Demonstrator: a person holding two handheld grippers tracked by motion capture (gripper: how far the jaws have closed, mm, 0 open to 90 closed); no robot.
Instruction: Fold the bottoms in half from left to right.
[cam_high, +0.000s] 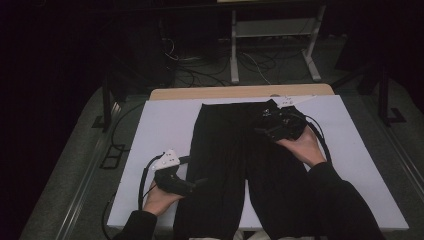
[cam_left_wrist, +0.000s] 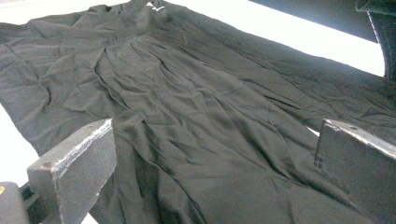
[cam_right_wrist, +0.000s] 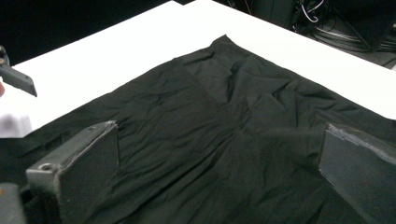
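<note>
A pair of black trousers (cam_high: 225, 150) lies flat on the white table (cam_high: 165, 125), waist at the far end and legs running toward the person. My left gripper (cam_high: 199, 183) sits at the outer edge of the left leg, near the front. Its jaws stand wide apart over wrinkled black fabric (cam_left_wrist: 187, 93), so the left gripper (cam_left_wrist: 212, 140) is open. My right gripper (cam_high: 261, 125) hovers over the waist area at the far right. The right gripper (cam_right_wrist: 219, 140) is open too, with creased cloth (cam_right_wrist: 210, 107) below it and nothing pinched.
The table's far edge is bare wood (cam_high: 240, 92), with small white tags (cam_high: 290, 101) beside the waistband. Behind it stand a metal frame (cam_high: 270, 45) and floor cables (cam_high: 200, 70). White tabletop lies bare on both sides of the trousers.
</note>
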